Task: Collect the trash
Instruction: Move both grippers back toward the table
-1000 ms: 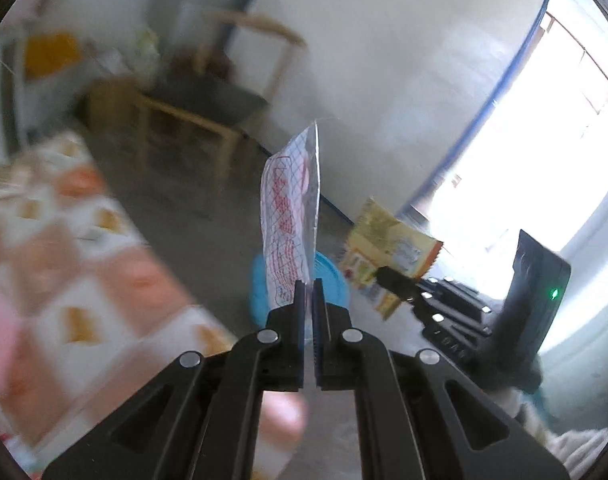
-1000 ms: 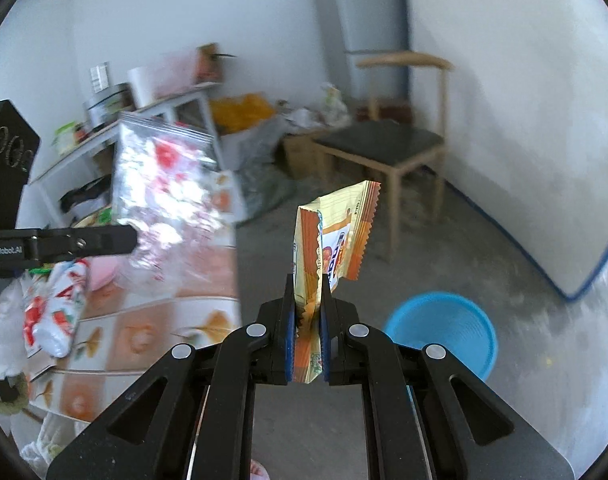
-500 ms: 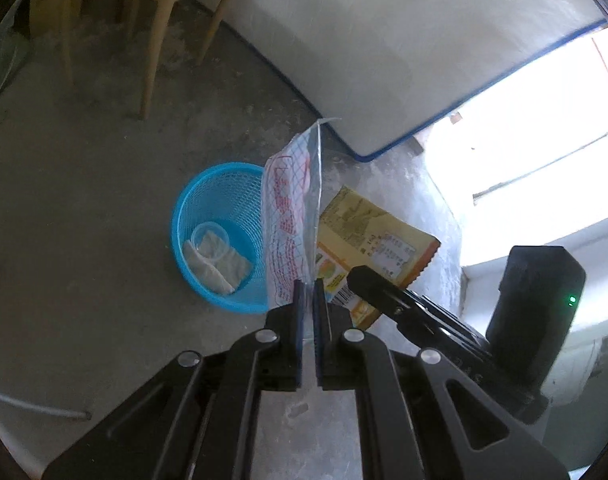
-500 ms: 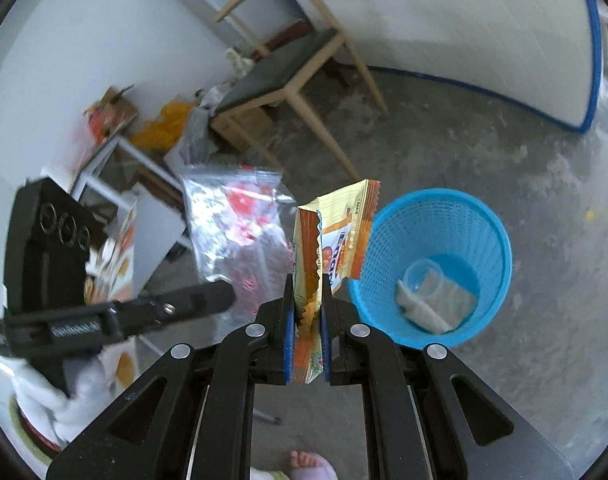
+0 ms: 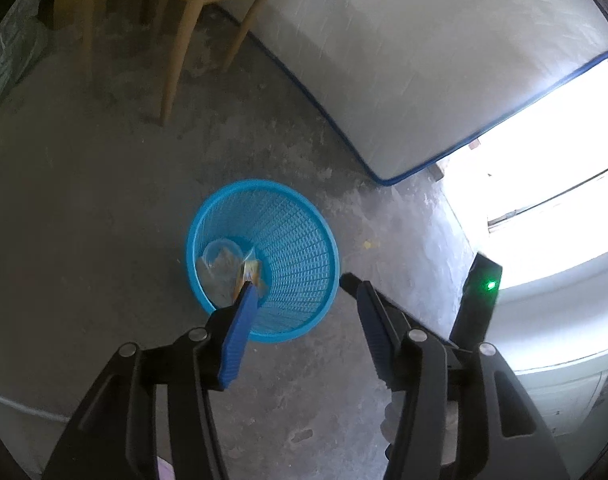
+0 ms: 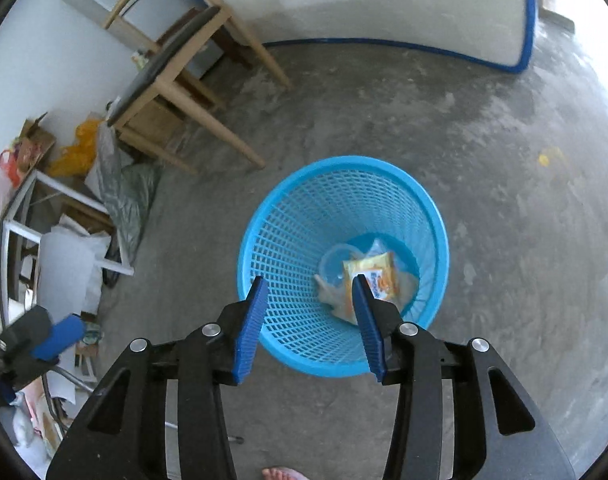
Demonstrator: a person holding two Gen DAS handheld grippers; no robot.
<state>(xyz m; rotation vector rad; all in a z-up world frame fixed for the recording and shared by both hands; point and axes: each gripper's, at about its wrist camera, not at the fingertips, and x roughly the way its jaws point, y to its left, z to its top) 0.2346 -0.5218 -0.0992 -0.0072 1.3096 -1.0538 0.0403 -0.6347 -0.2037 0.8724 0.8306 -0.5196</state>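
Both grippers, left and right, hang over the blue basket with jaws apart and empty; the yellow wrapper lies inside with a clear cup. Next, I'd guess: seeking more trash.

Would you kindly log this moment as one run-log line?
left tool: open, empty | right tool: open, empty | yellow snack wrapper: inside blue plastic mesh basket | clear plastic cup: in basket
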